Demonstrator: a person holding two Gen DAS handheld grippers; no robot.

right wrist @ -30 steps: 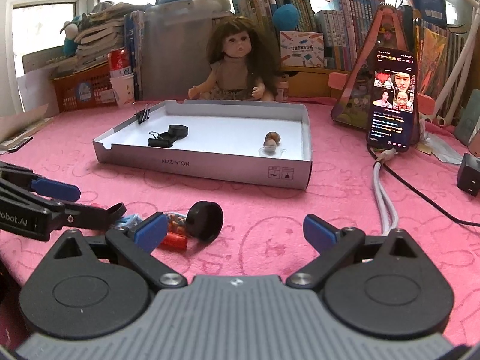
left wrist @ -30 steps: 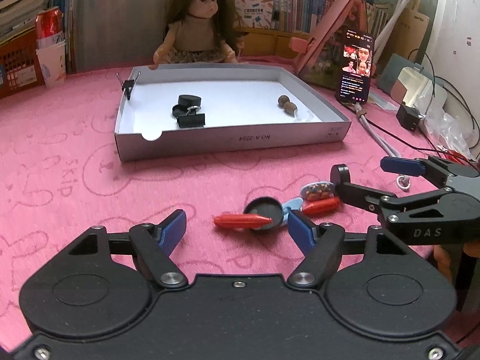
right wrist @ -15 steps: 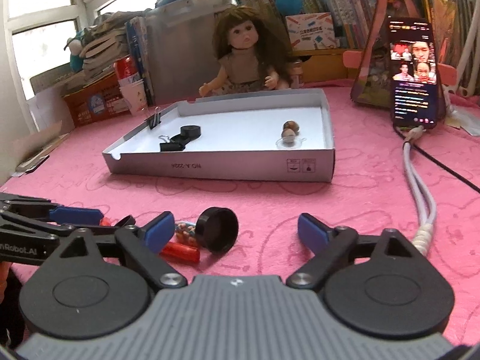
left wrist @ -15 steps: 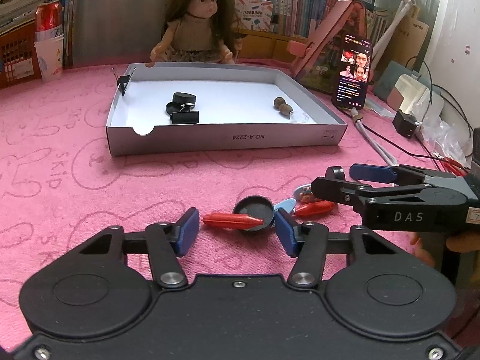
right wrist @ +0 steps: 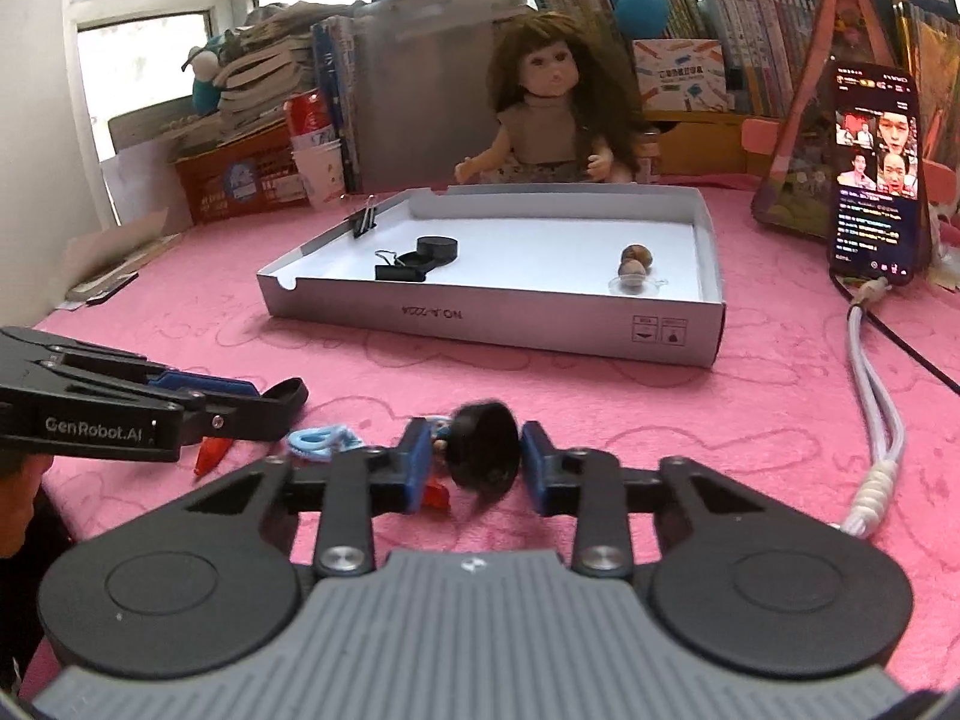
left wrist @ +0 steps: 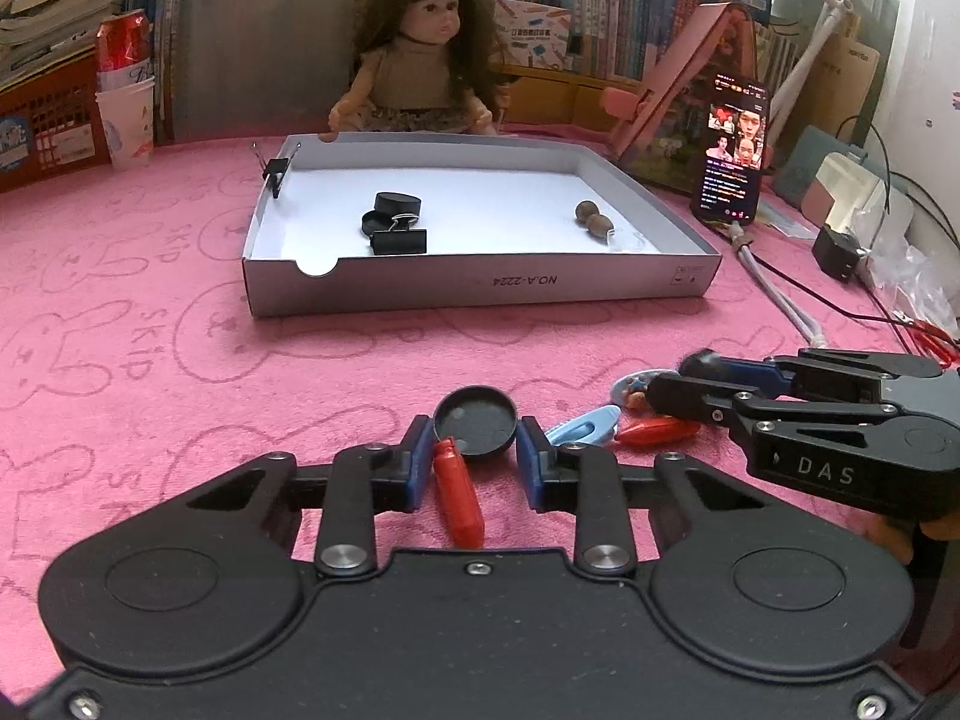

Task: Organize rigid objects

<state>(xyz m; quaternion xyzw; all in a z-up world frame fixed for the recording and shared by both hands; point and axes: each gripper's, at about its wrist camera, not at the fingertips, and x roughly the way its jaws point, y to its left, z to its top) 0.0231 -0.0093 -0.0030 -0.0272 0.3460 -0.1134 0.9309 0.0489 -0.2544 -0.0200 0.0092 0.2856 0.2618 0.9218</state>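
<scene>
Both hand-held grippers have closed in since a second ago, their blue pads now drawn narrow where they stood wide.

From the left wrist view, the left hand-held gripper (left wrist: 474, 438) brackets a black cap (left wrist: 475, 420) lying open side up on the pink desk (left wrist: 150, 360), pads at or just off its rim; a red capsule (left wrist: 459, 501) lies between the fingers too. The cap looks light, stiff and smooth, so a squeeze across its rim should hold. The grey tray (left wrist: 480, 291) sits well beyond.

From the right wrist view, the right hand-held gripper (right wrist: 477, 459) is narrow around a second black cap (right wrist: 485, 450), tipped on edge and blurred; whether it is truly pinched I can't quite tell. Small bits beside it are half hidden by the left pad (right wrist: 420, 462).
</scene>
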